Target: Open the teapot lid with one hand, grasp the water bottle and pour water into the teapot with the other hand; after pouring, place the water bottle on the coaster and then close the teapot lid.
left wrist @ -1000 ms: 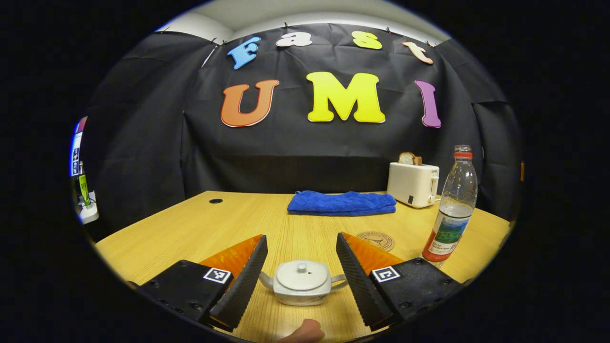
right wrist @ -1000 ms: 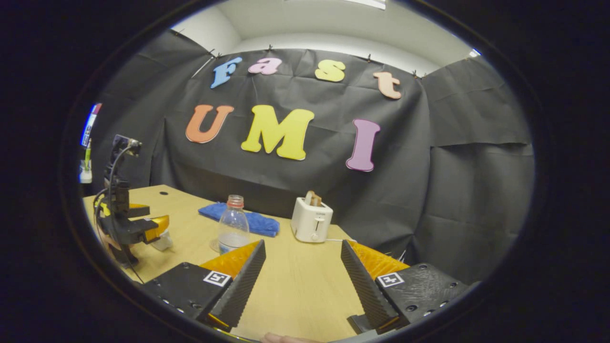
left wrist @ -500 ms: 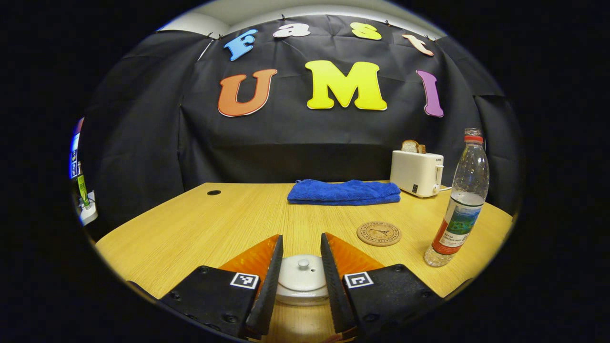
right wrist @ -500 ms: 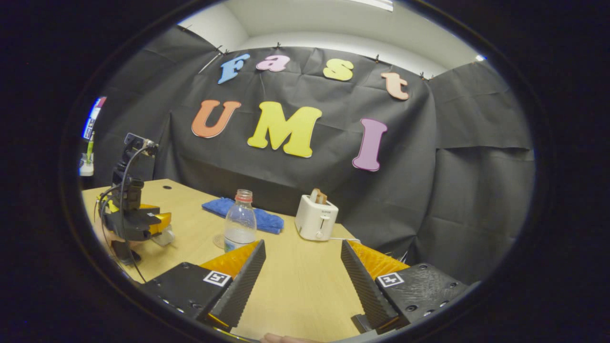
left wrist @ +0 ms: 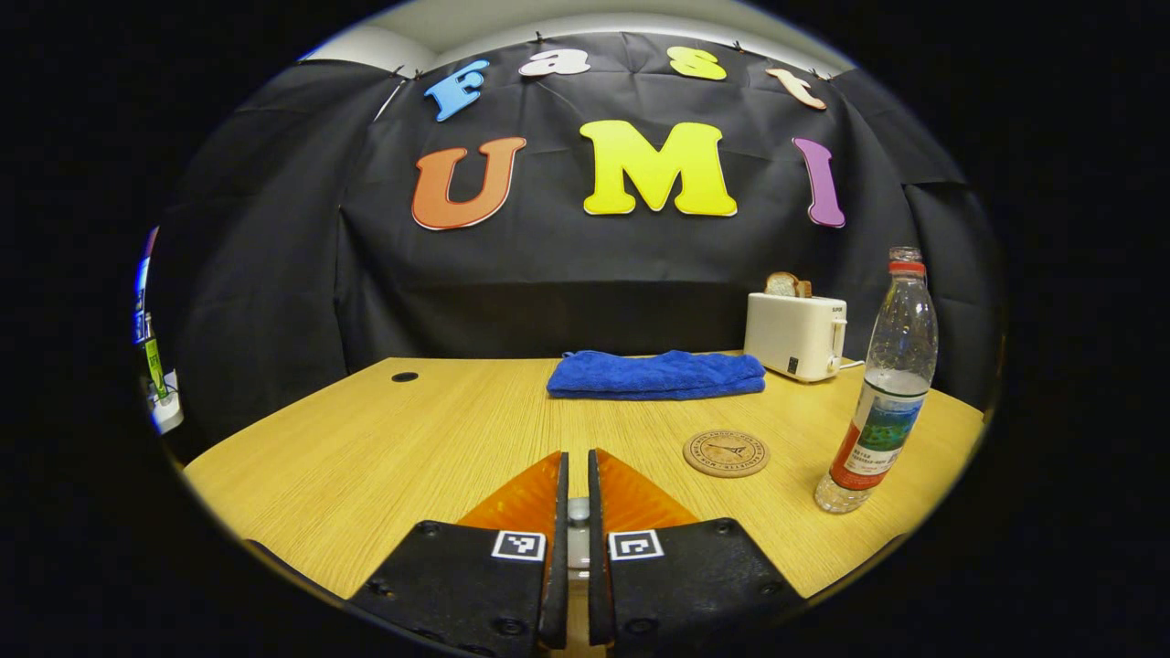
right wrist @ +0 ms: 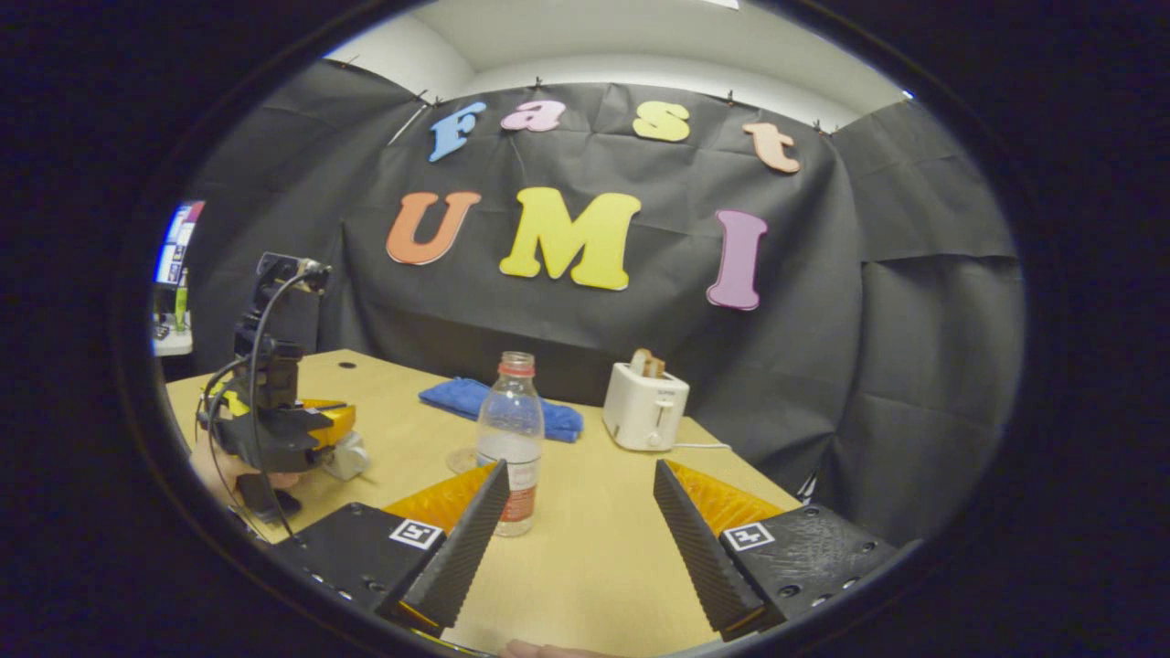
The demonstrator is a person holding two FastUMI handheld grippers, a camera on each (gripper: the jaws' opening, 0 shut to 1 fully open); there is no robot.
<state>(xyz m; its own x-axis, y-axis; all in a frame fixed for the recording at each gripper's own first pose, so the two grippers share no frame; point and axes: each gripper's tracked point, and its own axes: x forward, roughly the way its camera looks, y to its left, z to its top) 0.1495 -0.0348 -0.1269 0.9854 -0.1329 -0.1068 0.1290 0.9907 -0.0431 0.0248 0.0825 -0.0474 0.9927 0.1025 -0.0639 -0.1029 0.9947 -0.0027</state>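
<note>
Pinching round lid knob [left wrist: 578, 510]: left hand-held gripper [left wrist: 576, 484].

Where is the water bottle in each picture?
Left gripper view: the water bottle stands at the far right on the table, right of the coaster.
Right gripper view: the bottle stands left of centre, just beyond the right gripper's left finger.
Shared landmark: the toaster behind it, with the blue towel alongside.
</note>
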